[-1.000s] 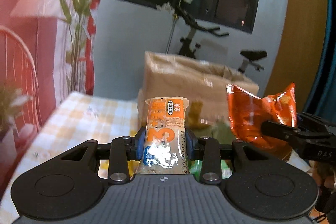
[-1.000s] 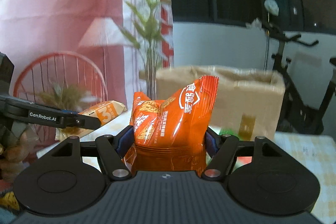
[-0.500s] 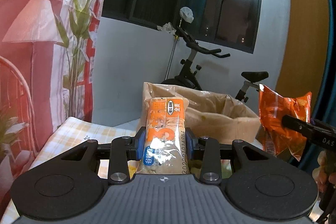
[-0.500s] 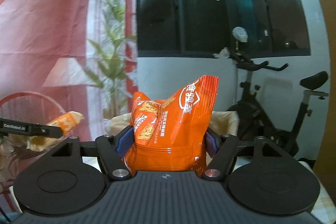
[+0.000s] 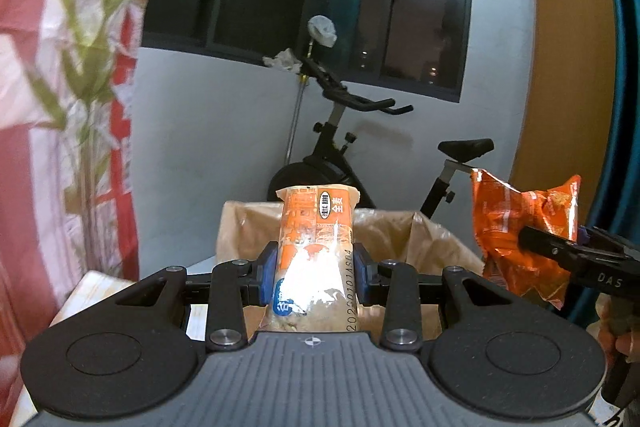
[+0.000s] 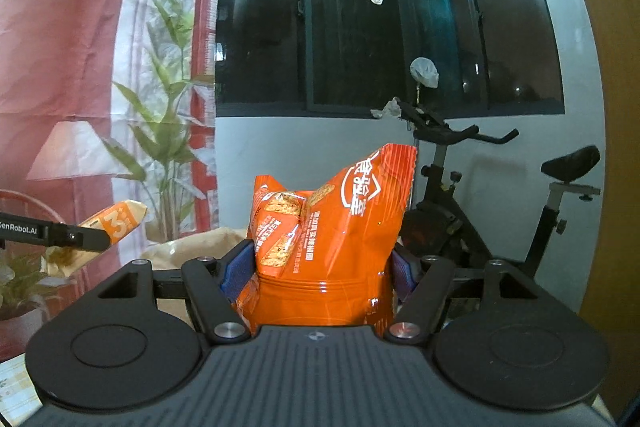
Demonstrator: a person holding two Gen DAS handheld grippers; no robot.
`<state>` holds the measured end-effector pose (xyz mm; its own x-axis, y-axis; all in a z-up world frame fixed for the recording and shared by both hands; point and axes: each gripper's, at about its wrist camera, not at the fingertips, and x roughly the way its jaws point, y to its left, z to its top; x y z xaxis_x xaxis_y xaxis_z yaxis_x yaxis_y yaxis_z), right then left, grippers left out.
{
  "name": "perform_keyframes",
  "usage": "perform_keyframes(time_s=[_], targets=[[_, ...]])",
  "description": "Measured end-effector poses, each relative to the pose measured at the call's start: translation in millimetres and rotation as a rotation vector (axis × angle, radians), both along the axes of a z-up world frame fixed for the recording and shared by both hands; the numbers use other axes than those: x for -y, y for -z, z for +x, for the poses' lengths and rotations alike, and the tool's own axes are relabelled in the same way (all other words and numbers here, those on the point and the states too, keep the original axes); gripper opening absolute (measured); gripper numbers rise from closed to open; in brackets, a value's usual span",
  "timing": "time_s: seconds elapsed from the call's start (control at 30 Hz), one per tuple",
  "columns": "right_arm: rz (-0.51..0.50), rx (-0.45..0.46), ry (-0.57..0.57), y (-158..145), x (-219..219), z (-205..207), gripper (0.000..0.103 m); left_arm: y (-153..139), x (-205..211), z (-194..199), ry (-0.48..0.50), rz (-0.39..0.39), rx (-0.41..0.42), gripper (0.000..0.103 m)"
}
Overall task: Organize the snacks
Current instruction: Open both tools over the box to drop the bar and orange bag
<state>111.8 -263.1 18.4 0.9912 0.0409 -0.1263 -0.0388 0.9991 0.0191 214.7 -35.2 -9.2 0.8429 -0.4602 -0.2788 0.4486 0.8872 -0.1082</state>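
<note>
Left wrist: wafer packet [image 5: 316, 259] gripped, cardboard box [image 5: 432, 247] seemingly beyond

Both wrist views facing exercise bike [image 5: 340, 155]

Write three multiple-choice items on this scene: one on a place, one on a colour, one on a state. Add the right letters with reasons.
1. Where is the cardboard box?
A. Beyond the left gripper, before the exercise bike
B. Hanging from the window
C. On the bike's saddle

2. What colour is the snack bag in the right gripper?
A. Green
B. Orange
C. Blue

3. What is the state of the left gripper?
A. Open and empty
B. Shut on a spoon
C. Shut on the wrapped snack bar

Answers: 1 A, the box shows behind the held bar, bike behind it. 2 B, the foil is plainly orange. 3 C, both pads press the bar's sides.
</note>
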Motion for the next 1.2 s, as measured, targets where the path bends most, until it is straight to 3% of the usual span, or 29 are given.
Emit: perform_keyframes(time_s=[0.23,0.57,0.6,0.67,0.7,0.8,0.97,1.2], targets=[[-0.035,-0.031,0.025,-12,13,66,0.070,-5,29,58,-0.017,0.047,-0.009,0.039],[0.031,-0.273,0.003,16,9,135,0.071,21,59,106,-0.005,0.167,-0.128,0.042],[0.038,-0.290,-0.005,18,10,136,0.074,22,57,107,-0.012,0.169,-0.133,0.045],[0.044,-0.318,-0.005,22,10,138,0.074,22,51,108,-0.028,0.159,-0.134,0.066],[0.048,-0.333,-0.007,23,11,138,0.074,20,48,107,-0.033,0.151,-0.128,0.068],[0.087,-0.349,-0.015,24,14,132,0.082,17,36,104,-0.040,0.148,-0.128,0.070],[0.123,-0.342,-0.028,20,14,112,0.083,10,14,90,-0.064,0.145,-0.143,0.071],[0.125,-0.264,-0.073,21,3,56,0.092,19,-26,55,-0.080,0.099,-0.186,0.073]])
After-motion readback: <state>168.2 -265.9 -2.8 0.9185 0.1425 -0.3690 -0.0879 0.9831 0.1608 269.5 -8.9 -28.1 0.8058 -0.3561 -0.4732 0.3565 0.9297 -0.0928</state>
